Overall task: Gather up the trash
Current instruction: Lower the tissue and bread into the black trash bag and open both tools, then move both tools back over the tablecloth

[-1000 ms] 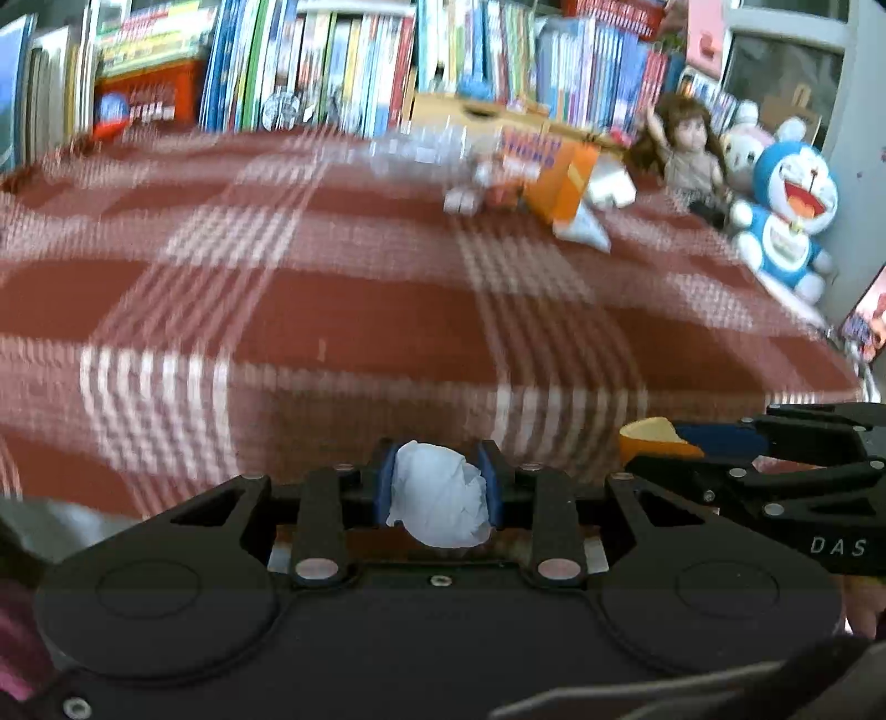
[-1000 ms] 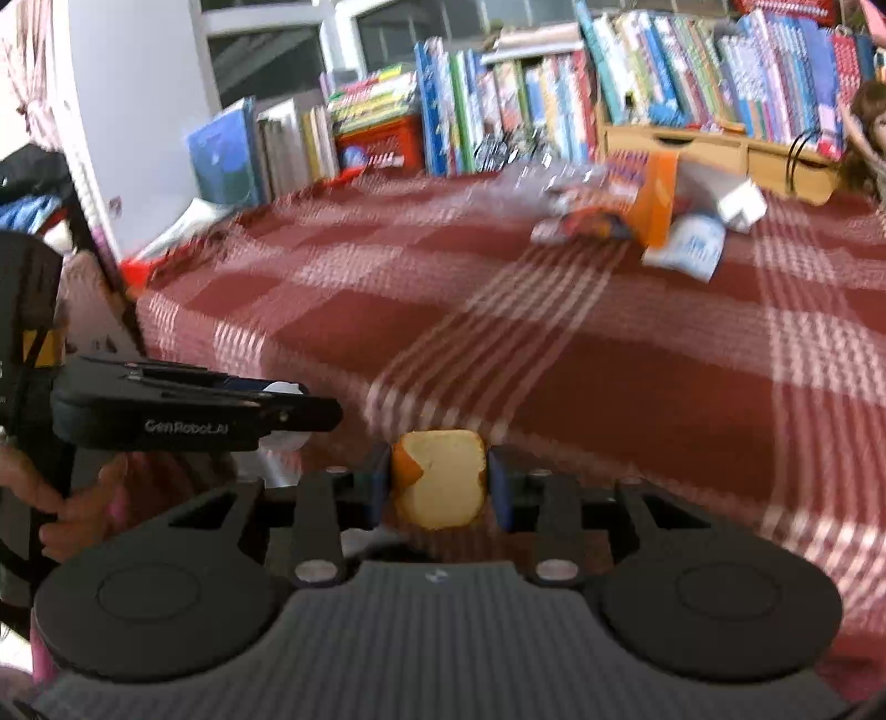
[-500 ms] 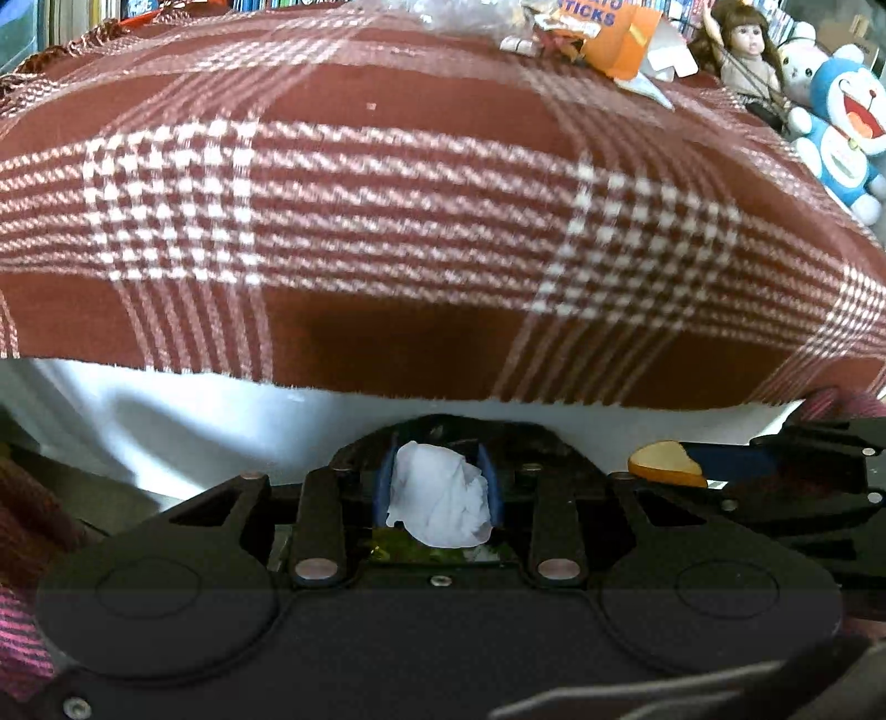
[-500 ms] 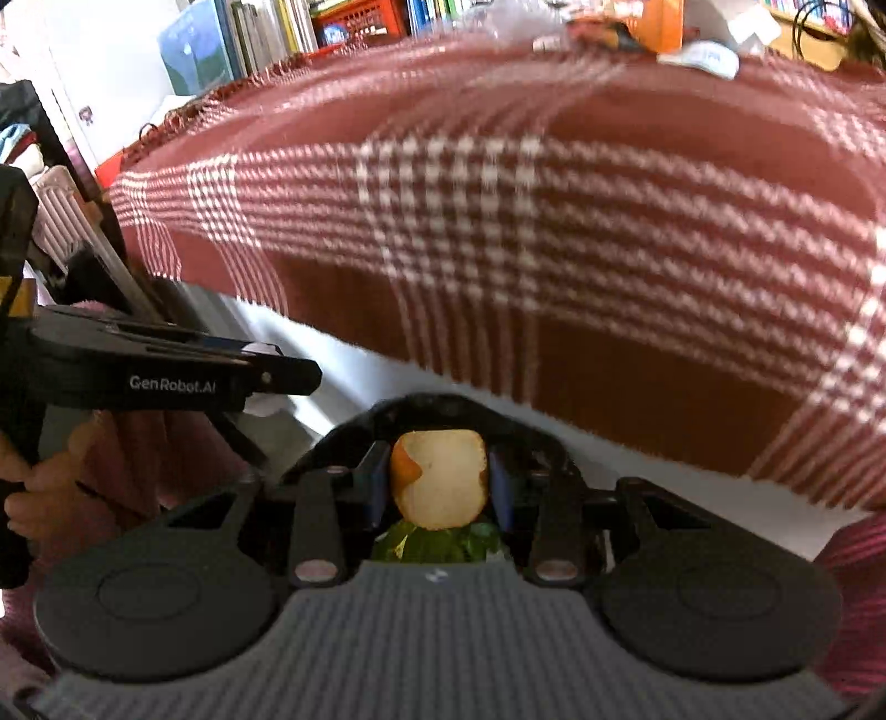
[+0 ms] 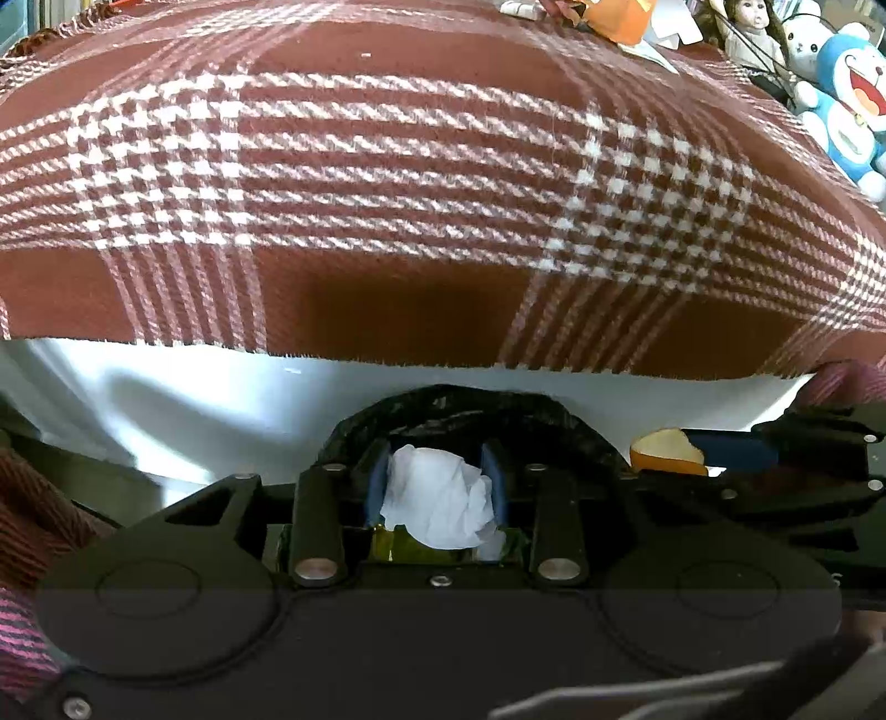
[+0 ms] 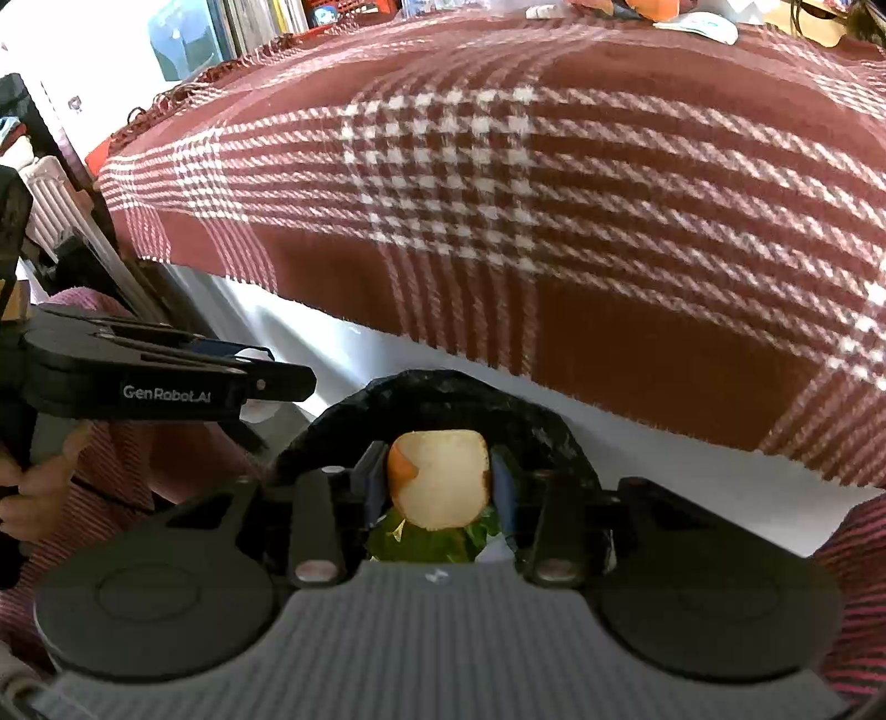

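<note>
Left wrist view: left tongs (image 5: 436, 484) opening, crumpled tissue (image 5: 437, 498) between pads, above black bin bag (image 5: 459, 407). Right tongs (image 6: 438, 482) clenched on peel (image 6: 437, 476).

A big red-brown and white plaid blanket (image 5: 421, 183) covers pretty much the whole surface, with a fringed edge showing at the far left corner in the right wrist view. Under its front hem there's a plain white panel (image 5: 183, 387). Over on the far right sit a blue-and-white cat plush (image 5: 850, 119), a smaller white plush (image 5: 805, 39) right next to it, and a doll with dark hair (image 5: 747, 25) beside that. In the right wrist view a row of books (image 6: 249, 16) stands behind the blanket, and something white and ribbed like a radiator (image 6: 52, 194) is on the left.
</note>
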Motion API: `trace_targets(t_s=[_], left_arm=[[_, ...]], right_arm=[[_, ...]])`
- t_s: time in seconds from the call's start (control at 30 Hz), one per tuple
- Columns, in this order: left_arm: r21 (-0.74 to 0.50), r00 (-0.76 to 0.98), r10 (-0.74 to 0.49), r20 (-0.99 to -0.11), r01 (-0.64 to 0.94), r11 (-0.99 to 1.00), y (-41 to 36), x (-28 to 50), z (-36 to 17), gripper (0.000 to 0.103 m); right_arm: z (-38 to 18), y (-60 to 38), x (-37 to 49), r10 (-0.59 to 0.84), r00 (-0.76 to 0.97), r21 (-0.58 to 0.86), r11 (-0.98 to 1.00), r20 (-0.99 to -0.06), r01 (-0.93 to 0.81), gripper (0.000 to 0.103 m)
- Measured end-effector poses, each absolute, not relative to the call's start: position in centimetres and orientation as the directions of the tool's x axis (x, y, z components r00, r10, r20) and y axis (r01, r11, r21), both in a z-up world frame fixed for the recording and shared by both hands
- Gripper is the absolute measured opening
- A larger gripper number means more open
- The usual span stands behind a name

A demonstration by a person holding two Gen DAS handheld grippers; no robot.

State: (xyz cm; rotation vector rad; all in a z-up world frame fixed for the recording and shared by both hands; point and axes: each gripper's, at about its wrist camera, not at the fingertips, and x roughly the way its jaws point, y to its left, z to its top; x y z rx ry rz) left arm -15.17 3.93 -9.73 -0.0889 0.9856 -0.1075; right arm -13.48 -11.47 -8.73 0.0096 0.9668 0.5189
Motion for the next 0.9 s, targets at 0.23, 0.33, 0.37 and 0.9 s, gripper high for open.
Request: trace_targets(t_s=[0.23, 0.33, 0.37, 0.9], left_arm=[[-0.119, 0.543, -0.13, -0.829, 0.055, 0.991, 3.9, -15.1, -9.9, 0.038], [-0.119, 0.54, -0.128, -0.832, 0.051, 0.992, 4.0, -14.9, -9.9, 0.058], [-0.118, 0.538, -0.124, -0.834, 0.046, 0.992, 3.9, -14.8, -9.9, 0.067], [-0.218, 0.675, -0.24, -0.698, 0.119, 0.969, 5.0, -14.1, -0.5, 0.088]], right_arm=[[-9.0, -11.4, -13.3, 0.423, 0.452, 0.237, 0.88, -0.785, -0.412, 0.048], [-9.0, -11.4, -13.4, 0.42, 0.456, 0.235, 0.882, -0.785, -0.409, 0.061], [-9.0, -11.5, -13.3, 0.42, 0.457, 0.237, 0.883, -0.784, -0.405, 0.067], [-1.9, -14.7, -11.7, 0.501, 0.594, 0.301, 0.862, -0.629, -0.408, 0.086]])
